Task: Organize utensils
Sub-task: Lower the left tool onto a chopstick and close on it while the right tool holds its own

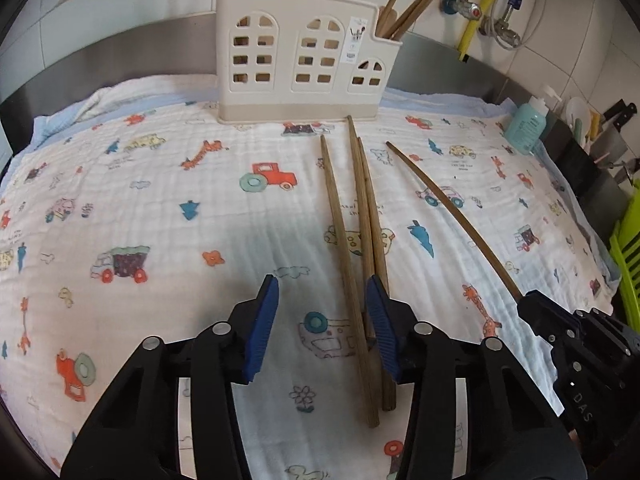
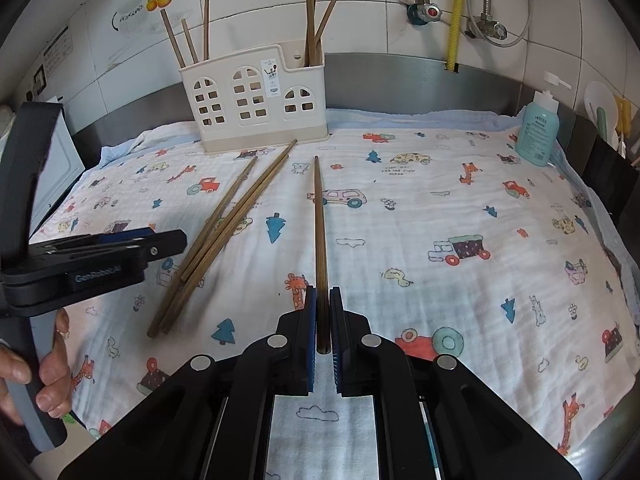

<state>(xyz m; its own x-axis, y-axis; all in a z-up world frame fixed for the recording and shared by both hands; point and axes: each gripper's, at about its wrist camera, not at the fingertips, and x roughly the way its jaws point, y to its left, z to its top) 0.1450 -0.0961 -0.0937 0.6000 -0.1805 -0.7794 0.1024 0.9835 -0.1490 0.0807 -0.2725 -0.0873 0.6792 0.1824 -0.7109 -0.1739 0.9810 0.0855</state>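
Observation:
A cream utensil holder (image 1: 304,56) (image 2: 256,100) with window cut-outs stands at the back of the printed cloth, with several wooden chopsticks upright in it. Three loose chopsticks (image 1: 360,248) (image 2: 216,232) lie on the cloth in front of it. My left gripper (image 1: 322,284) is open, its blue pads either side of the near ends of these chopsticks; it also shows at the left of the right wrist view (image 2: 176,240). My right gripper (image 2: 323,292) is shut on a single chopstick (image 2: 320,232) (image 1: 452,212) that points toward the holder; it shows at the right of the left wrist view (image 1: 524,298).
A teal pump bottle (image 2: 538,132) (image 1: 526,128) stands at the back right of the cloth. Pipes and valves (image 2: 452,12) run on the tiled wall. A steel rim (image 2: 400,80) borders the counter. A green rack (image 1: 628,256) and knives are at the far right.

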